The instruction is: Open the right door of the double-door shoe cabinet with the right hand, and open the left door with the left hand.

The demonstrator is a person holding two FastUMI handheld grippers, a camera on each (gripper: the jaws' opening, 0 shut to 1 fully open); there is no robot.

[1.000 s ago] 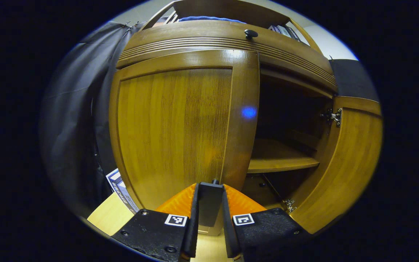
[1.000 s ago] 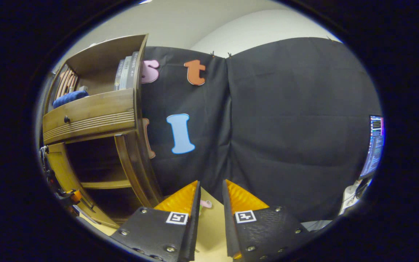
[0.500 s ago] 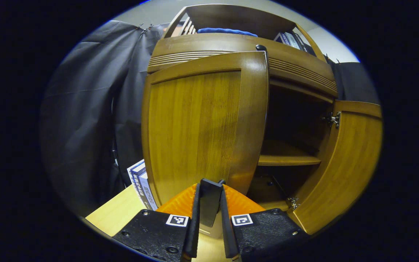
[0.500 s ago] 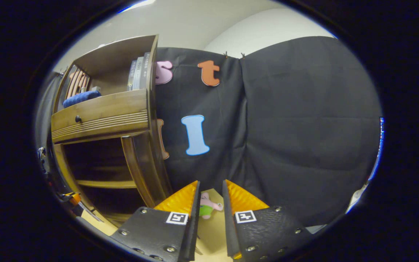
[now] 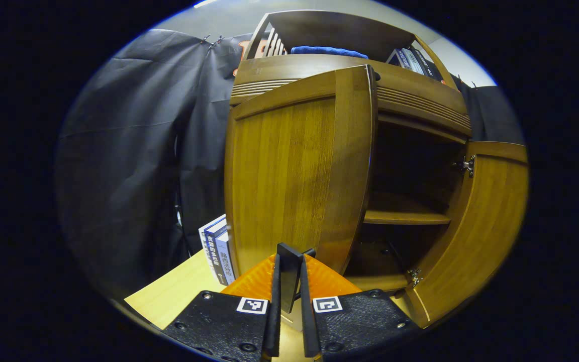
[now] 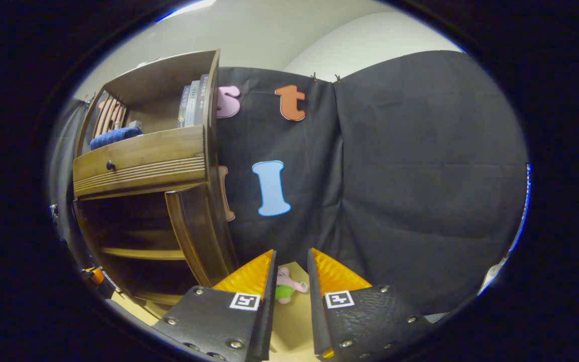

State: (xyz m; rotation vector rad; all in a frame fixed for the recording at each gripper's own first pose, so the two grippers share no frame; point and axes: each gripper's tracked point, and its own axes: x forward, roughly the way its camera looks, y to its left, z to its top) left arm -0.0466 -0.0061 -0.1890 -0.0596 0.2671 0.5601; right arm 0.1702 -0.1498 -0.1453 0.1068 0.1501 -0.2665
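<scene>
The left gripper (image 5: pixel 289 274) is clamped on the dark handle (image 5: pixel 289 266) of the cabinet's left door (image 5: pixel 294 171), straight ahead of its fingers. Keep pulling along the hinge arc without twisting. The door has swung wider than a second ago. The right door (image 5: pixel 475 226), off to its right, stands open. The right gripper (image 6: pixel 290 281), slightly parted and empty, has the right door (image 6: pixel 196 236) to its left.

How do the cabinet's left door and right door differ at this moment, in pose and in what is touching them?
The left door is partly swung out, showing its outer face; the right door stands wider open, showing its inner face and hinges. The left gripper is clamped on the left door's handle, while nothing touches the right door; the right gripper is empty. Both are the same amber wood.
</scene>
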